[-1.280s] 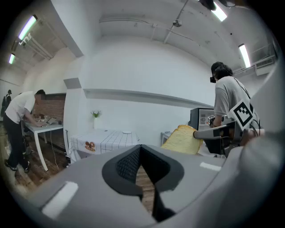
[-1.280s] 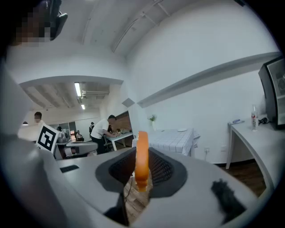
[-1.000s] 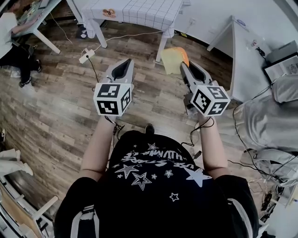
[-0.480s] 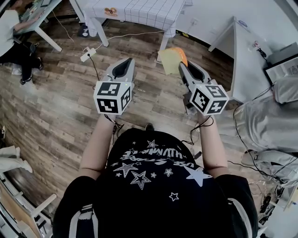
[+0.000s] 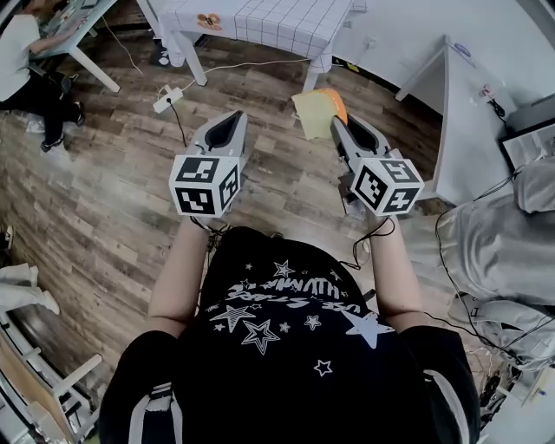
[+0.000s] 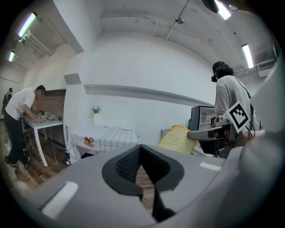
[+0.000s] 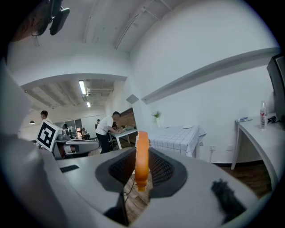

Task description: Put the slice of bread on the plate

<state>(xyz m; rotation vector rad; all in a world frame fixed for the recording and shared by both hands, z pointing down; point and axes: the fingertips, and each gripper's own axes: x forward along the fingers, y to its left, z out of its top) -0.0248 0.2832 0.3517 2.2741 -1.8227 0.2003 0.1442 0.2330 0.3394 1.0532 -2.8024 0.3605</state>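
My right gripper is shut on a slice of bread, pale yellow with an orange crust. The slice stands on edge between the pads in the right gripper view and juts out ahead of the jaws. From the left gripper view the bread shows at the right. My left gripper is level beside it, shut, with nothing in it. Both are held over the wooden floor. A small white plate lies on the checked-cloth table ahead, also seen as the plate from the left.
A power strip and its cable lie on the floor between me and the table. A white side table stands at the right. A person bends over a desk at the far left.
The checked-cloth table has drawn a little nearer in the head view. Both grippers keep their pose, and the bread stays in the right one.
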